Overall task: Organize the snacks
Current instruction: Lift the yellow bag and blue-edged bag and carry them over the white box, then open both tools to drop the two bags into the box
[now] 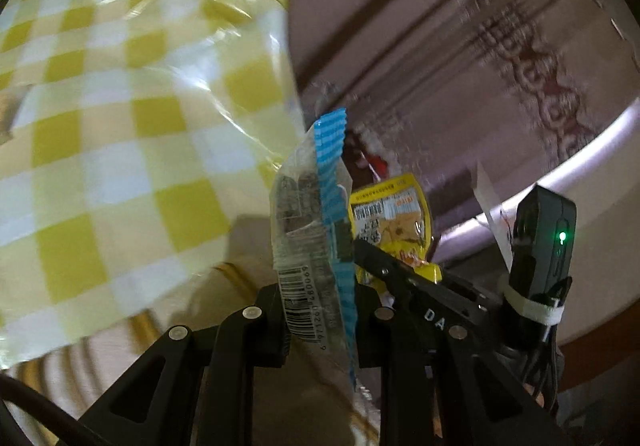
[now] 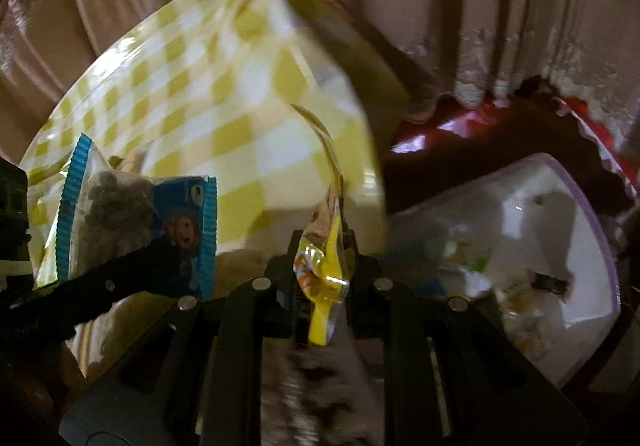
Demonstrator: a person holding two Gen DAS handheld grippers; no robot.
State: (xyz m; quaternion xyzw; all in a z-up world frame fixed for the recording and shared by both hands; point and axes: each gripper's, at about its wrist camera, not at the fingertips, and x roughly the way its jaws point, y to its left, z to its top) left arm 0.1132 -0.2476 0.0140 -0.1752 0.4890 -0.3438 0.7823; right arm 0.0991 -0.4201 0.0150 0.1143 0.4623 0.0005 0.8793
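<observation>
My left gripper (image 1: 322,242) is shut on a clear snack packet with blue crimped edges (image 1: 316,213); its barcode faces the camera. In the right wrist view the same blue-edged packet (image 2: 132,221) shows at the left, pinched by the left gripper's black fingers (image 2: 120,278). My right gripper (image 2: 324,250) is shut on a yellow snack packet (image 2: 324,274), seen edge-on. The left wrist view shows that yellow packet (image 1: 394,221) to the right, between the right gripper's fingers (image 1: 384,266). Both packets hang beside the edge of a table with a yellow-and-white checked cloth (image 1: 120,125).
A white bin with a purple rim (image 2: 520,230) sits low at the right with several small packets inside. A red shiny bag (image 2: 440,129) lies behind it. The checked cloth (image 2: 200,117) fills the left. Patterned floor (image 1: 520,45) lies beyond the table edge.
</observation>
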